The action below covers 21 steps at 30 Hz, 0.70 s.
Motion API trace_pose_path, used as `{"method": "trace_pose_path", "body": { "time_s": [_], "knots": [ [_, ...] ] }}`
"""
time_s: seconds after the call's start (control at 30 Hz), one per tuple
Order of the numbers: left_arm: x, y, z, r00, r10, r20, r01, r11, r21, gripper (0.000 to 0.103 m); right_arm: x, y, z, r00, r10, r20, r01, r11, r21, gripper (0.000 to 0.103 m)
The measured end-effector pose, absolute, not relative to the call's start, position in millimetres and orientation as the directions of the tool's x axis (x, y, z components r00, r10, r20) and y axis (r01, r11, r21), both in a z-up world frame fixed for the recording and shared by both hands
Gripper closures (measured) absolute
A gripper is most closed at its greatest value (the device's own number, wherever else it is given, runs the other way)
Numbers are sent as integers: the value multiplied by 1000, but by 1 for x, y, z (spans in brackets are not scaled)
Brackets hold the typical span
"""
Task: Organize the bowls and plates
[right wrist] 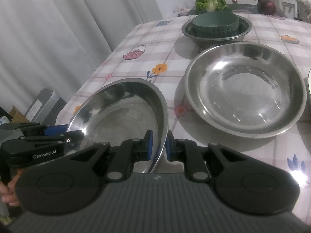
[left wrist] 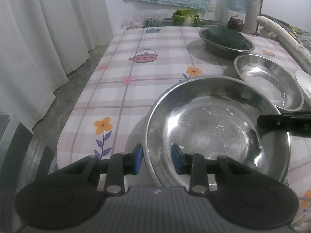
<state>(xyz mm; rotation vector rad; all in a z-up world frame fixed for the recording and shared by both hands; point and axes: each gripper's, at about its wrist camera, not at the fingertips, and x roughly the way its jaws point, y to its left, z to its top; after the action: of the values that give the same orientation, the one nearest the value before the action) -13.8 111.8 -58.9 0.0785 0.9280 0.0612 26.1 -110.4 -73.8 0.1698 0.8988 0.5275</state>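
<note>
Both grippers are gripping the same large steel basin [left wrist: 213, 128], one on each side of its rim. Left gripper [left wrist: 157, 159] is straddling the near-left rim w/ blue pads [left wrist: 138, 158] either side of the wall; jaws partly closed, and judging from the right wrist view, where that gripper [right wrist: 58, 133] is meeting the basin's left edge, it's clamping the rim. Right gripper [right wrist: 159, 145] is pinching the basin's right rim [right wrist: 161, 116] tight, jaws nearly closed on the thin metal. Basin is tilting, left side sitting higher in the right wrist view, so prob. lifted off the checked tablecloth [left wrist: 120, 89] rather than resting flat, though contact underneath is hidden. Just right of it and a little farther, a second, smaller steel basin [right wrist: 245, 95] is sitting empty on the cloth. Far right-centre, a dark green bowl [right wrist: 214, 24] is already nesting inside a third steel basin [right wrist: 215, 36]: that pair looks done. Edge of a white bowl [left wrist: 304, 85] is showing at far right, not yet stacked. Cabbage [right wrist: 210, 3] and red onion [right wrist: 266, 6] are sitting beyond the table's far end, not part of the job. Progress est.: early-to-mid. One nest made; held basin still needing a place, likely w/ the empty basin beside it; white bowl left over. Risk: the slick thin rim slipping if the tilt grows.
</note>
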Motion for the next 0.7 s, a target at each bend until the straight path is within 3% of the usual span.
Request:
{"method": "trace_pose_path", "body": {
  "time_s": [0.47,0.57,0.7],
  "knots": [
    [-14,105,-52,611,80,-788,-5,995,97,70,25,-117,-67,520,510,-686,-362,858,364,90],
    [-14,102,-51,617,36,-786,23,998,65,78,24,-119,-66,521,514,-682,-362,856,368,90],
    [-13,91,-54,624,5,-781,60,997,54,77,24,-117,-73,507,516,-691,-361,855,373,90]
  ]
}}
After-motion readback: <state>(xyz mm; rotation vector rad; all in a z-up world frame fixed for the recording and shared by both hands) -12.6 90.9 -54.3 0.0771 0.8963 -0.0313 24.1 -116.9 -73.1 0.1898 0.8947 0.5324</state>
